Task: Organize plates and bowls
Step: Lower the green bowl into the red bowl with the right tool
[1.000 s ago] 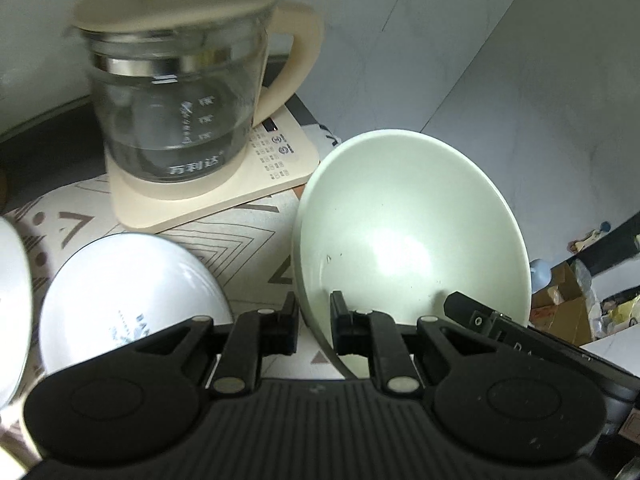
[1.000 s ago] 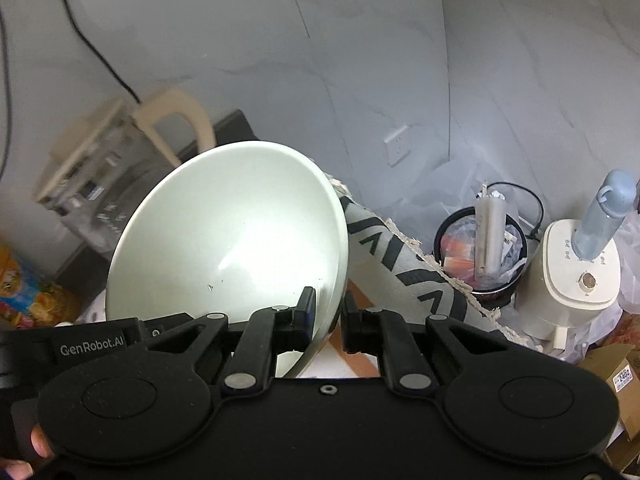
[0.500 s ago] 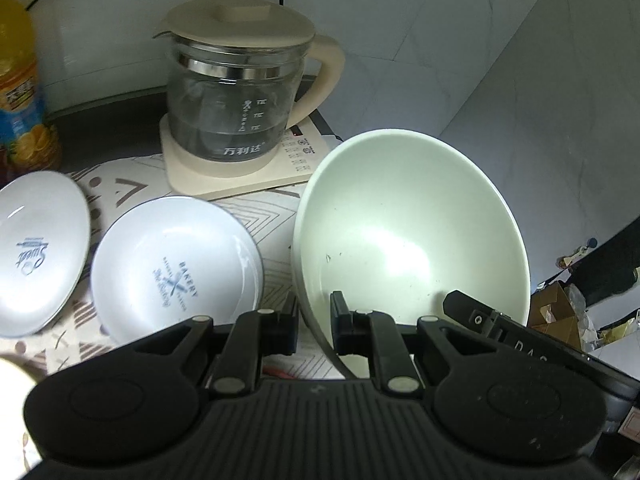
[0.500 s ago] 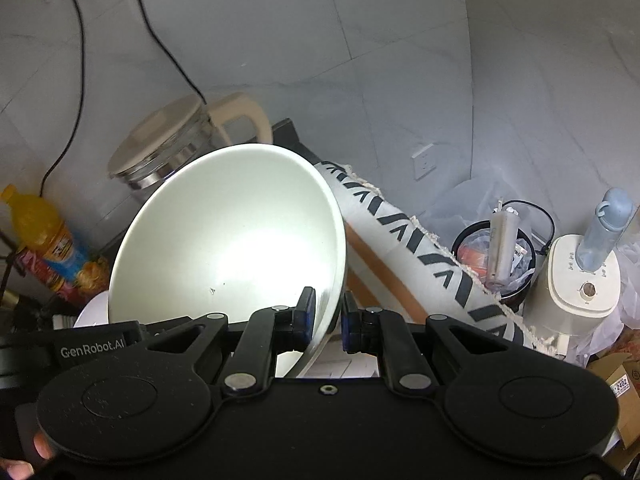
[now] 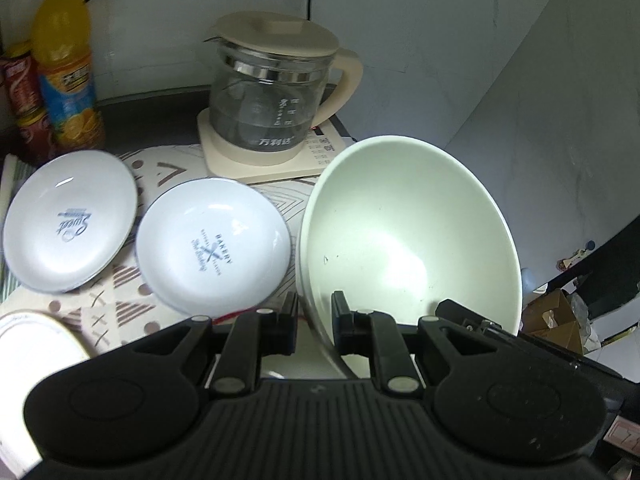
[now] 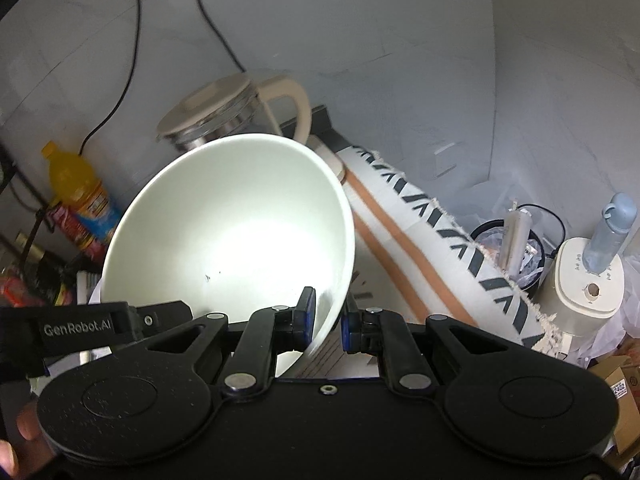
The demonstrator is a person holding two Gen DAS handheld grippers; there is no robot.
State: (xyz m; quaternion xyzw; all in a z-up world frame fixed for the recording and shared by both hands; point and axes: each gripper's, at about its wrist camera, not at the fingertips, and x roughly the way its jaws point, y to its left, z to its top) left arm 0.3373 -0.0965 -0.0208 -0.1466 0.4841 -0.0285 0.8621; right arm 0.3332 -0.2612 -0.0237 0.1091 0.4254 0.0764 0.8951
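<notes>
Pale green bowl (image 5: 412, 232) is held up off the table, tilted so its hollow faces both cameras, with 2 grippers pinching opposite sides of its rim. At the left gripper (image 5: 315, 312), the 2 fingers are pressed against the rim wall, 1 inside the bowl and 1 outside. At the right gripper (image 6: 327, 312), the blue-padded fingers clamp the rim the same way, 1 on each face.

Just left of the bowl in the left wrist view, a white dish printed "BAKERY" (image 5: 212, 246) lies flat on a patterned cloth (image 5: 132, 280). A second white dish with blue script (image 5: 70, 220) lies beside it, its edge close to the first; whether they touch is unclear. The rim of another white piece (image 5: 36, 344) shows at the lower left.

Behind the dishes stands a glass kettle (image 5: 276, 96) with a cream lid and handle on a cream base. An orange drink bottle (image 5: 66, 76) and a red can (image 5: 24, 96) stand at the far left against the wall.

In the right wrist view, a cream appliance (image 6: 588, 280) topped by a pale blue bottle (image 6: 610, 236) sits low at the right, next to a lined black bin (image 6: 508, 248).
</notes>
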